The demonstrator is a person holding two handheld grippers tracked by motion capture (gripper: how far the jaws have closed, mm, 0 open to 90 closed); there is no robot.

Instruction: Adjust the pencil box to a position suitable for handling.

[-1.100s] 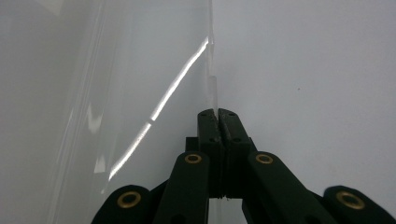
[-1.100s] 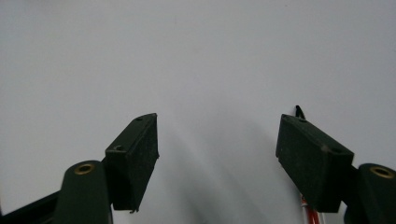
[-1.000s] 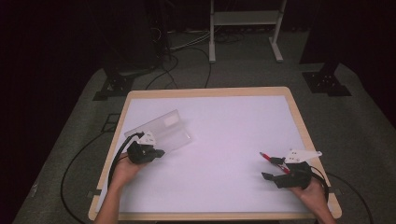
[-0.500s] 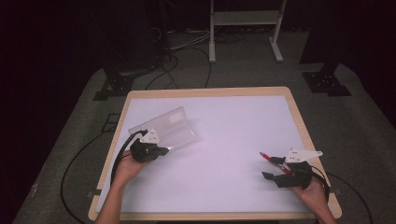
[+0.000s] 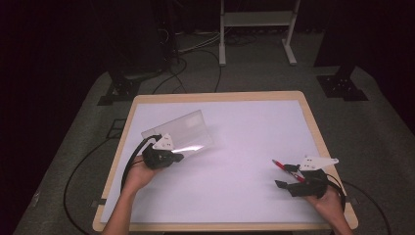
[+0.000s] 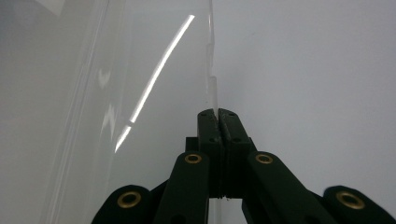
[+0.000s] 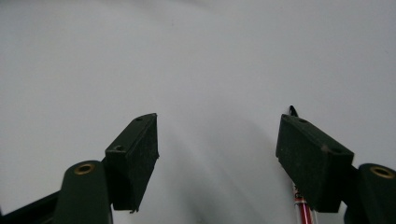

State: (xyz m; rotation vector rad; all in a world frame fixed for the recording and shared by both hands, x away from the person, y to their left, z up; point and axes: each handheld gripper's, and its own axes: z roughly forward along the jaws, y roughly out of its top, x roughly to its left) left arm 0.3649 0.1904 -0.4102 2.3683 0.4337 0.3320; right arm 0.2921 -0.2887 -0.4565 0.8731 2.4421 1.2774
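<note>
1. Clear plastic sleeve (image 5: 178, 131), thin, glossy and rectangular, has risen off the bench (image 5: 244, 147) since a second ago; it now tilts at about 10 o'clock from bench centre, its near edge gripped.
2. Left tool (image 5: 172, 155): jaws fully closed on the sleeve's edge (image 6: 212, 88). Judgement: the lift is under way and the grip looks secure.
3. Right tool (image 5: 286, 177): jaws wide apart, empty, unmoved at 4 o'clock.
4. Red pen (image 5: 284, 167), slim, lies just beside the right tool.
5. Bench: matte white, wood-rimmed.
</note>
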